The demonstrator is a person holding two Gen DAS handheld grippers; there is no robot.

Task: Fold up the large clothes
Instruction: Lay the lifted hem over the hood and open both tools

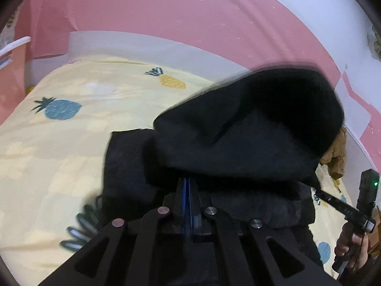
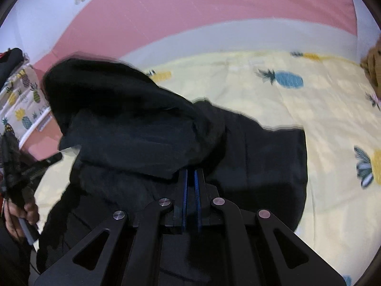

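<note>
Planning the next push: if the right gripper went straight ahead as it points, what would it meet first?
The black garment: the right gripper is already clamped on its lifted fold, with more cloth directly ahead, likely before the pineapple-print sheet.

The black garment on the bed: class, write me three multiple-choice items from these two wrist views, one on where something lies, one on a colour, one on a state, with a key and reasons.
1. Where does the lower part of the black garment lie?
A. On the yellow pineapple-print bedsheet
B. On a wooden floor
C. Over a chair back

2. What colour is the wall band behind the bed?
A. Green
B. Pink
C. Grey

3. How does the left tool stand?
A. Wide open, away from the cloth
B. Shut on a fold of the garment
C. Shut on a pillow

Key:
1 A, the dark cloth spreads flat over the printed sheet.
2 B, a broad pink band runs above the bed in both views.
3 B, its blue pads meet under a raised, blurred fold; the right tool grips likewise.
</note>
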